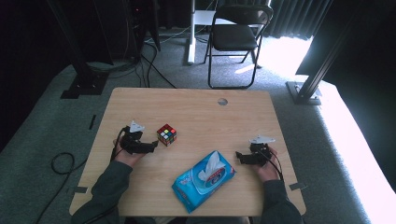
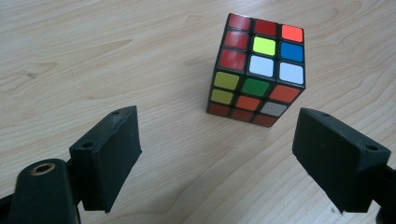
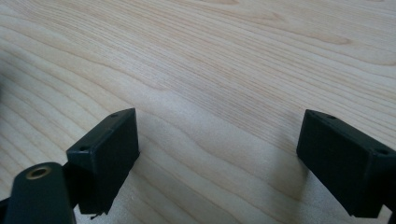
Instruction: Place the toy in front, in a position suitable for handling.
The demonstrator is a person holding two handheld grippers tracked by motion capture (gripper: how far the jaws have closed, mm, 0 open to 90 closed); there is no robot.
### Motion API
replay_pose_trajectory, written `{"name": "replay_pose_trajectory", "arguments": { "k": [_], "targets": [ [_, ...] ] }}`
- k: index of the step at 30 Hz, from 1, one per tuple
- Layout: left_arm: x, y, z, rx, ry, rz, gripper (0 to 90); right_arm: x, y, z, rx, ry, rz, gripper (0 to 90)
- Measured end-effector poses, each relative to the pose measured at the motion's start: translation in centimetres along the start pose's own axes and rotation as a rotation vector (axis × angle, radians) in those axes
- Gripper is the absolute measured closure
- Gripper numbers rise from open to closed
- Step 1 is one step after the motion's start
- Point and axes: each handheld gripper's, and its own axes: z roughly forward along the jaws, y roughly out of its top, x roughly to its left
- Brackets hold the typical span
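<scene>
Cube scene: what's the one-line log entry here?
left tool: open, facing cube, apart | right tool: open, over bare table | wipes: untouched

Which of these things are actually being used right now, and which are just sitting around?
In use:
puzzle cube, just ahead of the open left claw

Lying about:
pack of wet wipes
folding chair behind the table
open right claw, over bare wood

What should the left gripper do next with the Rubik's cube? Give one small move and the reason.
Probably ease the left gripper forward until its open jaws straddle the Rubik's cube, then close. The cube sits on the table just ahead of the jaws, untouched, a little right of their centre line, and the gap looks wide enough. The right gripper is open over bare wood.
</scene>
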Motion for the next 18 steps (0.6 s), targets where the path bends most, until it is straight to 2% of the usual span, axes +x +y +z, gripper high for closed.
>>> {"name": "replay_pose_trajectory", "arguments": {
  "k": [8,18],
  "targets": [
    [-0.2,0.4,0.3,-0.007,-0.01,-0.006,15.3,0.0,0.0,0.0,0.0,0.0,0.0,12.4],
    [-0.9,1.2,1.0,0.004,-0.005,0.036,15.3,0.0,0.0,0.0,0.0,0.0,0.0,12.4]
  ]
}}
